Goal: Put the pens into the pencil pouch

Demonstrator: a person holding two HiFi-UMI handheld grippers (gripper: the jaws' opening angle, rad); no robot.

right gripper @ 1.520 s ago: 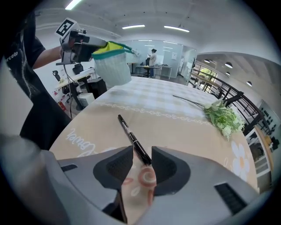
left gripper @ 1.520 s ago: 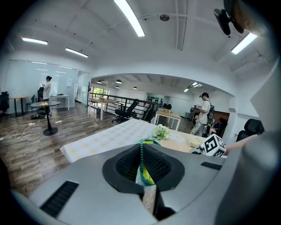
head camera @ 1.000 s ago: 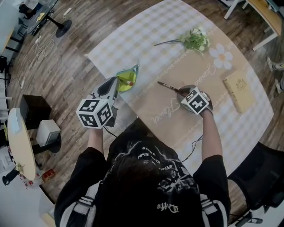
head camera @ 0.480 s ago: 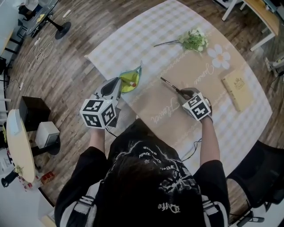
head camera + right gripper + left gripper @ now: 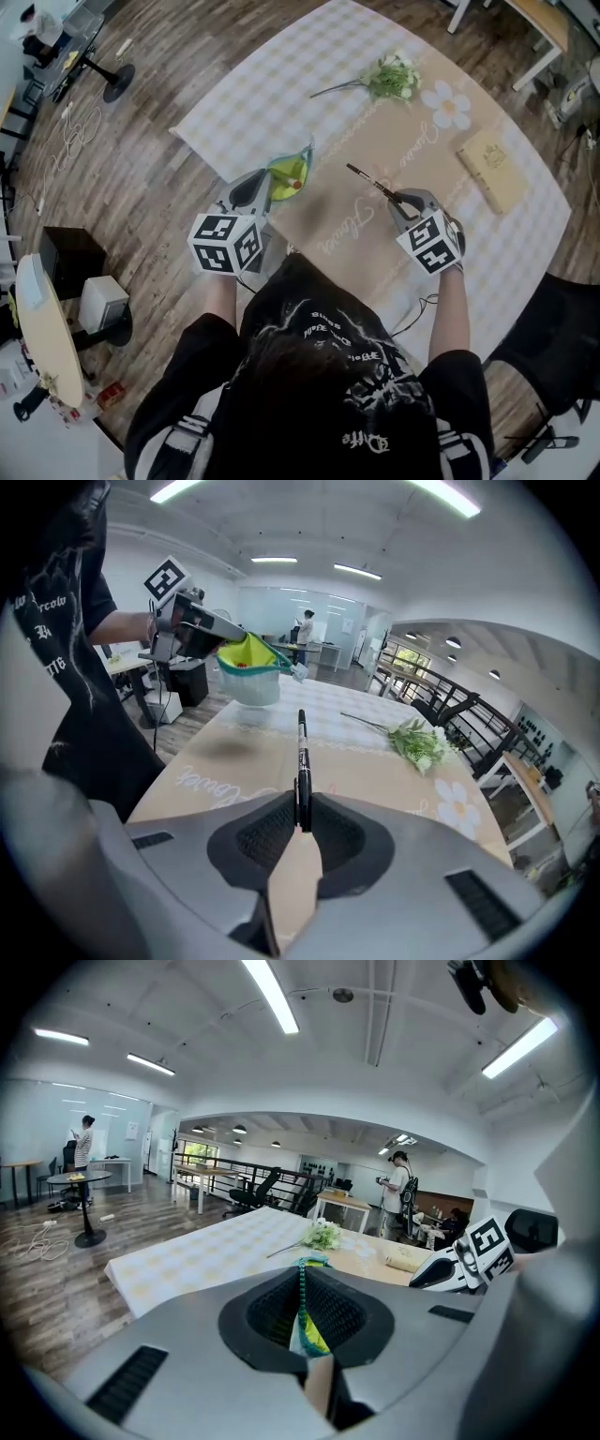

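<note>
A yellow-green pencil pouch (image 5: 284, 170) with a teal zip edge hangs open above the table's near left edge. My left gripper (image 5: 260, 189) is shut on its rim (image 5: 307, 1322). A pen with a red tip (image 5: 296, 185) lies inside it. My right gripper (image 5: 401, 199) is shut on a black pen (image 5: 369, 182), which it holds clear of the table, pointing away to the upper left. In the right gripper view the black pen (image 5: 302, 758) sticks out straight ahead. The pouch (image 5: 248, 658) and the left gripper (image 5: 192, 621) hang further off at the left.
On the beige runner (image 5: 375, 141) lie a bunch of white flowers (image 5: 387, 75) at the far side and a tan book (image 5: 494, 169) at the right. A black chair (image 5: 553, 356) stands by the table's right. People stand in the room behind.
My right gripper has risen with the black pen, lifting it off the table. My left gripper has carried the pouch a little to the right, nearer the pen.
</note>
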